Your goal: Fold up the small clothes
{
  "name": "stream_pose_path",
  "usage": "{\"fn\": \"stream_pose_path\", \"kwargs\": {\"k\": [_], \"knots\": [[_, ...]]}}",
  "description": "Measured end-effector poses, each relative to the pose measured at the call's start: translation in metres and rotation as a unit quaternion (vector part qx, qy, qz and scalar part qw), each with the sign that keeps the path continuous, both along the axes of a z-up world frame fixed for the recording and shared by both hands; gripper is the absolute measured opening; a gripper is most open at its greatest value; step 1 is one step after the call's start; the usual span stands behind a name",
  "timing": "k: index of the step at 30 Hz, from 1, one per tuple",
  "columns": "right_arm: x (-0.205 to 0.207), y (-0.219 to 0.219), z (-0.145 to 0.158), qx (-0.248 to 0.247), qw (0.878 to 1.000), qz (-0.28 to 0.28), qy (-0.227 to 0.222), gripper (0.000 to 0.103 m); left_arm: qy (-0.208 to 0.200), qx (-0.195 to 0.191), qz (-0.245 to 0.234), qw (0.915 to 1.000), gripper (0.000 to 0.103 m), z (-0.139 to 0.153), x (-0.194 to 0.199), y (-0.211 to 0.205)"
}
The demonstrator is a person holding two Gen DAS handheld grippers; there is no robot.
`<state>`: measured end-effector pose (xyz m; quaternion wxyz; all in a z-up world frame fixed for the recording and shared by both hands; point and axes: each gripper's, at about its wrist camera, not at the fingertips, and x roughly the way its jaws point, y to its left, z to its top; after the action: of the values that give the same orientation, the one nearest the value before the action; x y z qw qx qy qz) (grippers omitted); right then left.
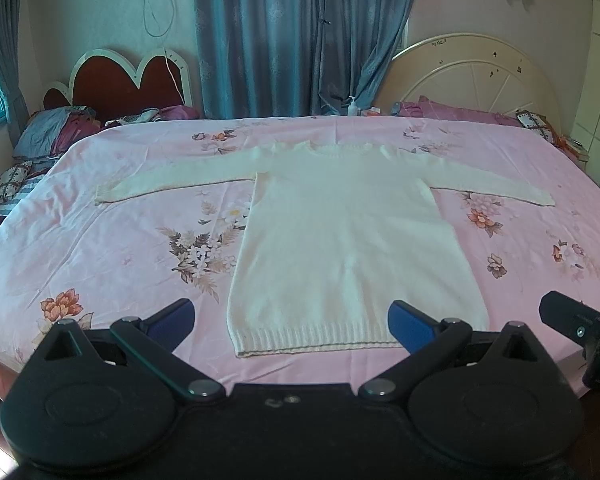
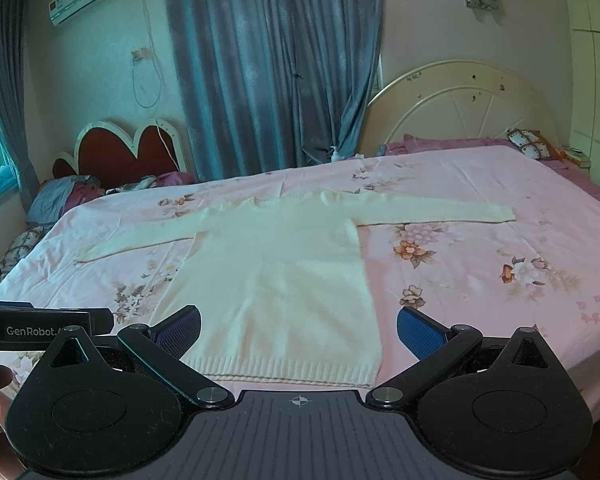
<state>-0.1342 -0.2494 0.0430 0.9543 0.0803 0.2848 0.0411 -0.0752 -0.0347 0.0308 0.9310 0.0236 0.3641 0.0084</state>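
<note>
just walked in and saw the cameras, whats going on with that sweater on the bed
A person holds a two-finger gripper in each hand to fold clothes. A cream knit sweater lies flat on the pink floral bedsheet, sleeves spread out, hem nearest the cameras. The left gripper and right gripper both hover open near the hem, touching nothing. No fold shows yet.

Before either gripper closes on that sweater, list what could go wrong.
1. The cream knit sweater lies flat on the floral sheet; a pinch at the ribbed hem could catch the sheet too.
2. Both sleeves are spread wide; the left sleeve and right sleeve may drag and bunch during a fold.
3. The left gripper and right gripper, both open, sit close together and could collide.
</note>
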Motion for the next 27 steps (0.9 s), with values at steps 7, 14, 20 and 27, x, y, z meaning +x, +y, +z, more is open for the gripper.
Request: {"fn": "stream_pose_path", "kwargs": {"k": [7, 14, 20, 27], "knots": [[0.004, -0.001, -0.002, 0.000, 1.000, -0.005, 0.003, 0.103, 0.003, -0.002, 0.002, 1.0000, 0.102, 0.000, 0.005, 0.001], [0.008, 0.000, -0.004, 0.001, 1.000, -0.007, 0.007, 0.103, 0.004, -0.003, 0.002, 1.0000, 0.102, -0.001, 0.005, 0.001], [0.015, 0.000, -0.006, 0.004, 1.000, -0.007, 0.011, 0.103, 0.007, -0.003, 0.003, 1.0000, 0.102, -0.001, 0.008, 0.002], [0.024, -0.001, -0.010, 0.005, 1.000, -0.008, 0.018, 0.103, 0.015, -0.003, 0.005, 0.9999, 0.102, -0.004, 0.020, 0.006]]}}
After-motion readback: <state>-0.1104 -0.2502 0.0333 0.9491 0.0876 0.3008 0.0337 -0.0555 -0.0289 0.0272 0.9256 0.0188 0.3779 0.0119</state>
